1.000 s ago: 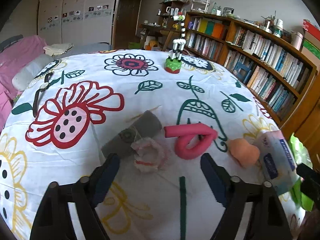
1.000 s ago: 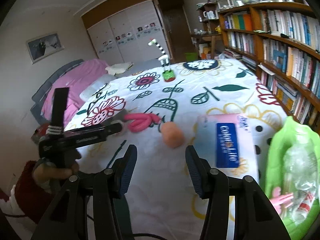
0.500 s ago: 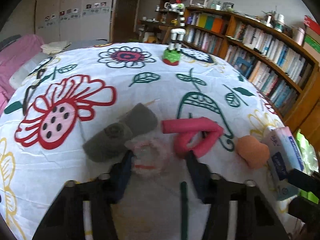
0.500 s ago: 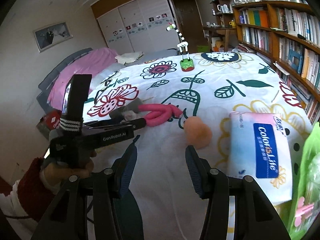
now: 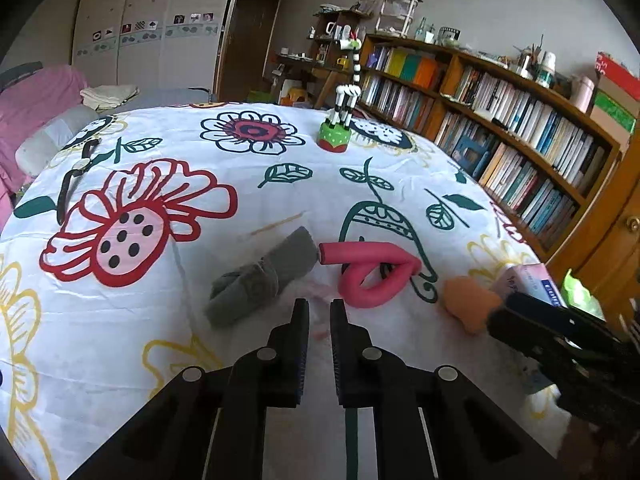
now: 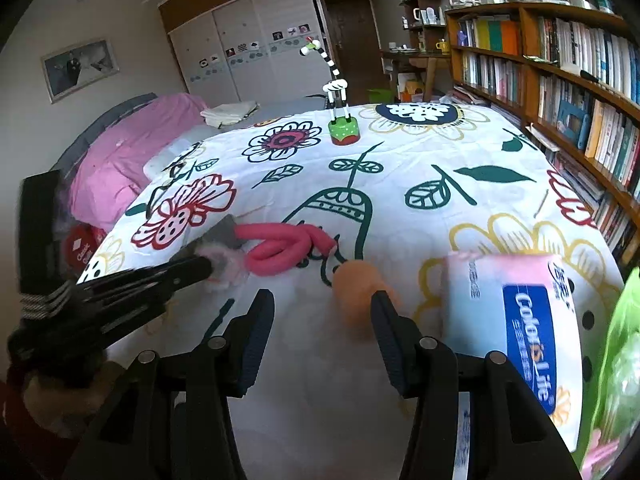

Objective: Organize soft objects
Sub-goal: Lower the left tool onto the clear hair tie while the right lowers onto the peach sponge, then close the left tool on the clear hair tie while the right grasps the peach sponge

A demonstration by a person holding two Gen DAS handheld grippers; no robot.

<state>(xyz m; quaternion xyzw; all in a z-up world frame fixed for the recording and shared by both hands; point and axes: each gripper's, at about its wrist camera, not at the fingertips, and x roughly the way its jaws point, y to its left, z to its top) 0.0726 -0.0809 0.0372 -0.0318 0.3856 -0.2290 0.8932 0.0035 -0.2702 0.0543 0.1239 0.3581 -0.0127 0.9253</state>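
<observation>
One bed with a floral quilt (image 5: 248,168) carries all the items. One bookcase (image 5: 520,128) lines the wall on its far side.

Counted on the quilt, largest first:

- One tissue pack (image 6: 516,320), white and pink with a blue label, at the near right edge. One green bag (image 6: 620,360) sits just beside it, further right.
- One pink foam tube (image 5: 372,276), bent back on itself into a loop, near the middle.
- One grey rolled cloth (image 5: 264,276), lying just left of the tube's free end.
- One striped giraffe toy (image 5: 340,120) on a green base, upright, well apart at the far side.
- One peach sponge (image 6: 356,284), between the tube and the tissue pack.
- One pale pink scrunchie (image 6: 226,266), touching the grey cloth and beside the tube.

Left gripper (image 5: 319,306): jaws drawn to a narrow gap, pinching the scrunchie; the right wrist view shows its tips buried in the fluffy material.

Right gripper (image 6: 322,308): jaws spread wide, holding nothing, with the peach sponge just ahead, near its right finger.
</observation>
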